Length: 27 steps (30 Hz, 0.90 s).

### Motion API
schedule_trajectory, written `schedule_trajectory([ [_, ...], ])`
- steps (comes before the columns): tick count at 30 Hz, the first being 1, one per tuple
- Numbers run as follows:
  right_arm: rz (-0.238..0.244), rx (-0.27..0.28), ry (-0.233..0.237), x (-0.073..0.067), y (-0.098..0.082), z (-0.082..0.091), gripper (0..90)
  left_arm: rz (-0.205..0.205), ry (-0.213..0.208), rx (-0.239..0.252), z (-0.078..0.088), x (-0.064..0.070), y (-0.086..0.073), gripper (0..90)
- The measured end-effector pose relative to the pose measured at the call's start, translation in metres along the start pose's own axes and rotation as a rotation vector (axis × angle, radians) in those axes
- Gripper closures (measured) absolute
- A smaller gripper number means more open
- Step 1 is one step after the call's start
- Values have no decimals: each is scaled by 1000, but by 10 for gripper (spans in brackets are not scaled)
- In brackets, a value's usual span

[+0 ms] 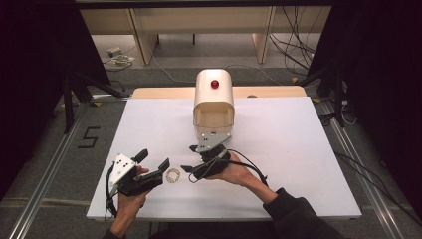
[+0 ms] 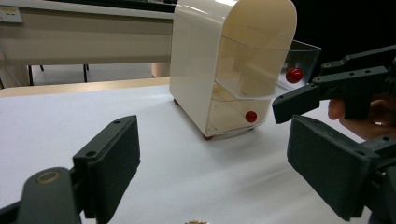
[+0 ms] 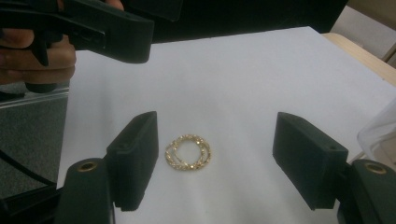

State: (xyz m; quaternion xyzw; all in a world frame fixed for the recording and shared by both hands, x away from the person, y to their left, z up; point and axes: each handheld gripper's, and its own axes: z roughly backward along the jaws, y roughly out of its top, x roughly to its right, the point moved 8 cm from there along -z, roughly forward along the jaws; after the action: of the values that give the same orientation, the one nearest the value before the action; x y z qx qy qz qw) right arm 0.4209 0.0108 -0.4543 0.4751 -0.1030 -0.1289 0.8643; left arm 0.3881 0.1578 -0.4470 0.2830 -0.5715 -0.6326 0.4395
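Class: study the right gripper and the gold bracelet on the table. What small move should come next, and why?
Probably lower the right gripper and close it on the gold bracelet: its jaws stand open either side of the bracelet, which lies flat on the table, ungripped.
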Motion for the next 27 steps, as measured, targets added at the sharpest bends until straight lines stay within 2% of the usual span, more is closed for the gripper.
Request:
schedule_trajectory([
  [4,-6,1,15,-3,-1,-2,310,-3,1,-1,0,0,0,165],
  [11,11,-17,30,-8,-5,-8,304,0,4,-2,1,0,0,164],
  [27,17,-68,38,-13,-18,-23,299,1,12,-2,1,-1,0,164],
])
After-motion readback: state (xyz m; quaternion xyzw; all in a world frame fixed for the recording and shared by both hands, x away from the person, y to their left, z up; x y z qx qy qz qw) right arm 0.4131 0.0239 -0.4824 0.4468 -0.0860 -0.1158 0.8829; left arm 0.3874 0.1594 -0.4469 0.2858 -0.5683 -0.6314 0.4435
